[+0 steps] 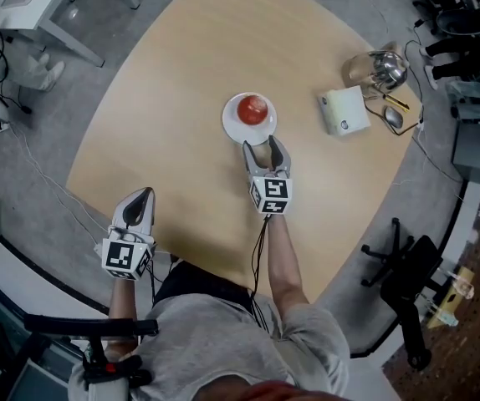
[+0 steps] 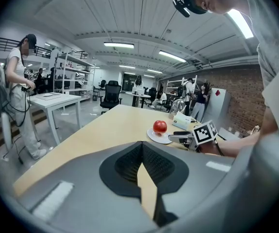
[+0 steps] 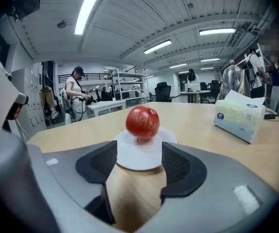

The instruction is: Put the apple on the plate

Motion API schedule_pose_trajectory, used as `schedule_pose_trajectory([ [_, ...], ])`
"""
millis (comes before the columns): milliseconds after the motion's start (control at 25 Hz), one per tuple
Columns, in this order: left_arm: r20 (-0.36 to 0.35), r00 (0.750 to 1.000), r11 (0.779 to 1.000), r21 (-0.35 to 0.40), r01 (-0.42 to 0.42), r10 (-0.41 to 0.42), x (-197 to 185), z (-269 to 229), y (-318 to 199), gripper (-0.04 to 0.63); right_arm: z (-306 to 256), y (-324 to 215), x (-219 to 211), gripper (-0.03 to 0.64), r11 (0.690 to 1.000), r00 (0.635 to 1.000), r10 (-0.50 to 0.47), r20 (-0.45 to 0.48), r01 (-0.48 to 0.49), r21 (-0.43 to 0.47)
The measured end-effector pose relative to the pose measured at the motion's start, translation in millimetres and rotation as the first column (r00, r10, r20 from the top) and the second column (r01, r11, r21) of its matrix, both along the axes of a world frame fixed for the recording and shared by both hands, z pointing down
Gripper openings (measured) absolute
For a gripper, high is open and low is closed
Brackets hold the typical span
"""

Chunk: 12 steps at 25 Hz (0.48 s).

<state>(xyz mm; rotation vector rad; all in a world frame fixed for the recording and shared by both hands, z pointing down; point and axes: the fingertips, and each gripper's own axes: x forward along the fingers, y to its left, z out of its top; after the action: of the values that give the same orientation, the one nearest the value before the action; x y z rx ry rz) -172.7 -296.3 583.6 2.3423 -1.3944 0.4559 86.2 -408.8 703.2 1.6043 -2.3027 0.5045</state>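
Above table (image 1: 181,98), right tongs (image 1: 262,146) spread, empty.

A white tissue box (image 1: 344,111) sits on the round wooden surface (image 1: 173,107). Just beyond the box stands a shiny metal kettle (image 1: 385,68). Well apart from the box, off the surface, are a black office chair (image 1: 407,278) and a white table (image 1: 39,7).
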Motion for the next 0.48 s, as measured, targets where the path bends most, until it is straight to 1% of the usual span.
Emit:
schedule_pose_trajectory([
  [480, -0.005, 1.000, 1.000, 0.005, 0.001, -0.001, 2.1, -4.8, 2.5, 0.020, -3.9, 0.3, -0.3, 0.290, 1.000, 1.000, -0.002, 0.009, 0.002, 0.005],
])
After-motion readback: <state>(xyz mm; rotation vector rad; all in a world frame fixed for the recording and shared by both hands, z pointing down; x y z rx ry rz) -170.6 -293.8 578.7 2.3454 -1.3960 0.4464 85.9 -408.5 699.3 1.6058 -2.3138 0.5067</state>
